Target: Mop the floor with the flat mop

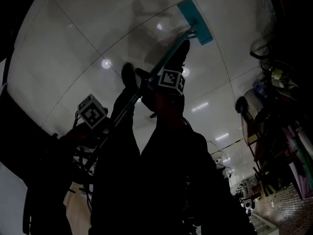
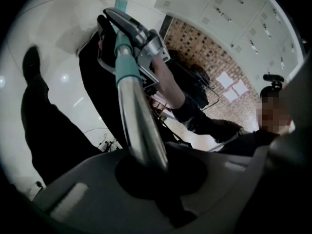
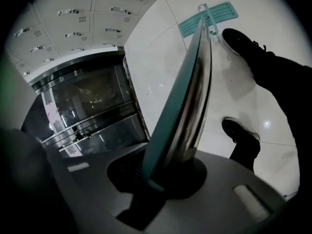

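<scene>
You have the flat mop by its pole (image 1: 155, 73) with both tools. In the left gripper view, your left gripper (image 2: 146, 165) has its jaws closed round the bare metal shaft, which fills the dark hollow between them and runs up and away to a teal collar (image 2: 124, 57). Higher on that shaft sits your right gripper (image 3: 170, 173). In its own view, its jaws are clamped on the pole where a teal strip lies along the metal. In the head view the right gripper's marker cube (image 1: 171, 81) is further along the pole, towards the mop end. The left one's cube (image 1: 92, 110) is lower and nearer your body. The pole slants from lower left to upper right. At its far end the teal mop head (image 1: 195, 21) lies flat on the glossy pale tiled floor (image 1: 88, 33), well out in front of you. One dark shoe (image 1: 182, 50) stands just beside the pole, short of the mop head, and the other (image 1: 129, 76) is further back on the pole's other side. Pale lockers (image 3: 73, 13) and a glass-fronted wall (image 3: 92, 106) show in the right gripper view. A brick wall (image 2: 204, 52) shows in the left gripper view. Cluttered shelving (image 1: 274, 126) stands at the right edge of the head view, too dark to sort out.
</scene>
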A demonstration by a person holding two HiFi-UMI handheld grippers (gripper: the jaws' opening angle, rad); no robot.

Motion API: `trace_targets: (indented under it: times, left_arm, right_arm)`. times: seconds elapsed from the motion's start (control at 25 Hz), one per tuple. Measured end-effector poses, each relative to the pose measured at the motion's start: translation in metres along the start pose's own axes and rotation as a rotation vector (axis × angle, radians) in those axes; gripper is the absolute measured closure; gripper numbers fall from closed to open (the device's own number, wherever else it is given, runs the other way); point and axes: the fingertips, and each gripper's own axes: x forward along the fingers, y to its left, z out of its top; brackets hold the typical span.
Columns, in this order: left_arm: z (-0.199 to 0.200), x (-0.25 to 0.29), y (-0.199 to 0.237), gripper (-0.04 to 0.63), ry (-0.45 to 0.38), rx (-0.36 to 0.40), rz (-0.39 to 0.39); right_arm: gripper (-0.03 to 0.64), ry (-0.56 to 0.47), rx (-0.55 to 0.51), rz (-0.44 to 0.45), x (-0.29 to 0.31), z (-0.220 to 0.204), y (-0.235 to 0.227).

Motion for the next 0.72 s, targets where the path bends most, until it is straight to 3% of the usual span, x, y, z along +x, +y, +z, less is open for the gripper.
trace_targets:
  times: [0.2,0.64,0.72]
  left_arm:
    - [0.059,0.025,-0.031,0.572,0.004,0.017,-0.004]
    - [0.227,0.092,-0.096,0.572,0.041,0.07,0.026]
    - [0.262,0.106,-0.107,0.572,0.052,0.049,0.025]
  right_arm:
    - [0.546,-0.034,0.014,-0.01,-0.038,0.062,0.016]
    - [0.546,-0.089,-0.015,0.005,-0.135,0.243,0.052]
    - [0.546,-0.109,-0.014,0.007,-0.155,0.282,0.054]
